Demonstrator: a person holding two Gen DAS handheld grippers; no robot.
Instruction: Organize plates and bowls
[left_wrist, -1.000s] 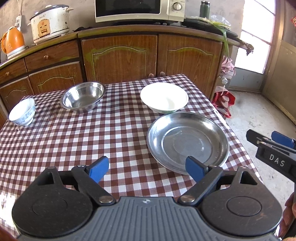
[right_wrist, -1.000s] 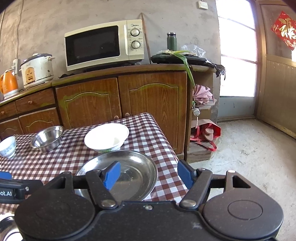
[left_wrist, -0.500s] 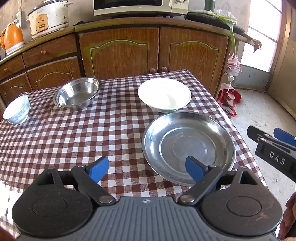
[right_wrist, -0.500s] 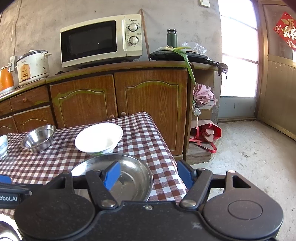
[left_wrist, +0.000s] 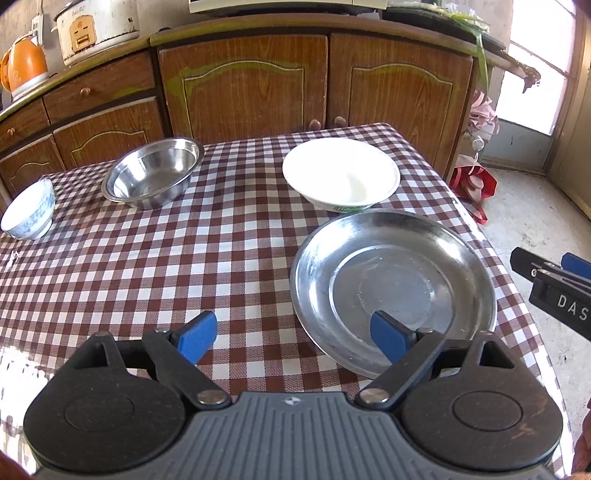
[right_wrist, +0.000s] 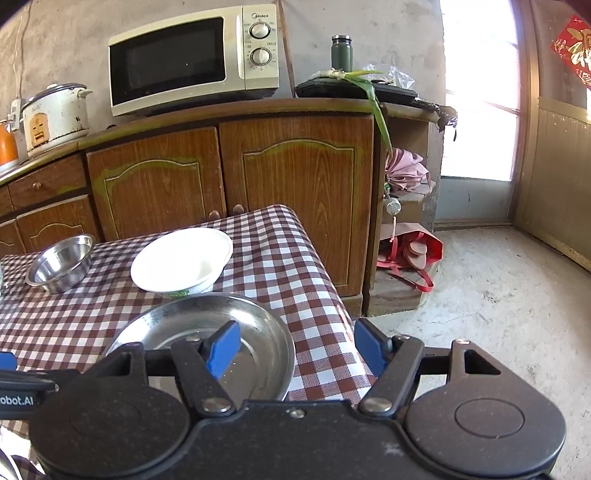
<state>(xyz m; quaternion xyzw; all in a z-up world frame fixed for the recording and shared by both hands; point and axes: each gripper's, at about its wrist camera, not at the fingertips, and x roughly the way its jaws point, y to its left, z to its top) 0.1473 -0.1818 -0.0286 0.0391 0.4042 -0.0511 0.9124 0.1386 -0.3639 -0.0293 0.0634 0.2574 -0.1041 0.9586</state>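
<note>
A wide steel plate (left_wrist: 393, 284) (right_wrist: 207, 332) lies near the table's right edge. Just behind it stands a white bowl (left_wrist: 341, 175) (right_wrist: 183, 256). A steel bowl (left_wrist: 153, 173) (right_wrist: 61, 264) sits further left, and a small blue-and-white bowl (left_wrist: 29, 210) at the far left. My left gripper (left_wrist: 293, 338) hovers open above the cloth, its right fingertip over the plate's near rim. My right gripper (right_wrist: 295, 349) is open at the table's right edge, straddling the plate's right rim; part of it shows in the left wrist view (left_wrist: 554, 291). Nothing is held.
The table wears a red-and-white checked cloth (left_wrist: 184, 258). Behind it runs a wooden cabinet (right_wrist: 229, 177) with a microwave (right_wrist: 192, 59), rice cooker (left_wrist: 96, 29) and orange kettle (left_wrist: 24, 70). A red bag (right_wrist: 413, 254) lies on the concrete floor to the right.
Both grippers have advanced and sunk towards the table; the dishes look larger and nearer. Both stay open and empty, and the dishes have not moved.
</note>
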